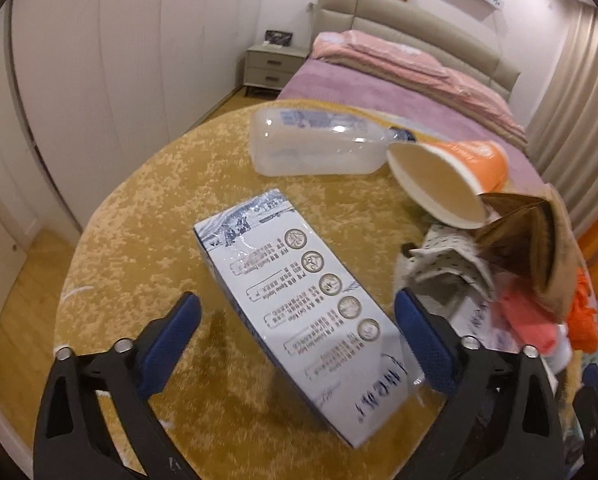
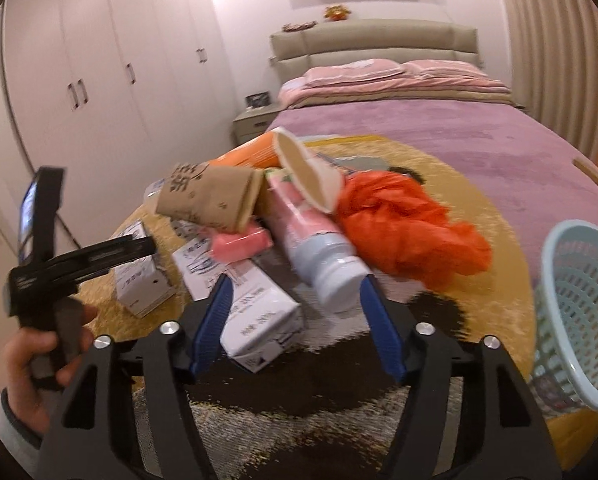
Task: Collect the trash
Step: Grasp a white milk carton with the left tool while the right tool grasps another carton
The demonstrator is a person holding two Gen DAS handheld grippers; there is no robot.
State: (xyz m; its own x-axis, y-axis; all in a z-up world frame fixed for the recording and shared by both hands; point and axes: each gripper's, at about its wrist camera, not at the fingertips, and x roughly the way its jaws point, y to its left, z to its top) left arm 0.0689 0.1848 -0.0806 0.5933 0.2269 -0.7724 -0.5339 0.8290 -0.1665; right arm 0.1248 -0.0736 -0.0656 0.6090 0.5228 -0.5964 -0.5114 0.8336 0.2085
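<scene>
My left gripper (image 1: pixel 295 312) is open, its blue pads on either side of a white and blue carton (image 1: pixel 299 304) lying on the gold round table (image 1: pixel 139 208), not touching it. Beyond lie a clear plastic bottle (image 1: pixel 319 146) and an orange paper cup (image 1: pixel 443 176). My right gripper (image 2: pixel 295 292) is open just before a pink and white bottle (image 2: pixel 319 248) in a trash pile with a brown paper cup (image 2: pixel 211 196), an orange bag (image 2: pixel 403 224), a pink packet (image 2: pixel 239 244) and white cartons (image 2: pixel 259 320). The left gripper (image 2: pixel 83 258) shows at the left.
A light blue mesh basket (image 2: pixel 575 312) stands at the table's right edge. A bed with a purple cover (image 2: pixel 419 132) lies behind the table. White wardrobes (image 1: pixel 99 60) line the left wall, with a nightstand (image 1: pixel 271 66) by the bed. Crumpled paper (image 1: pixel 447 268) lies right of the carton.
</scene>
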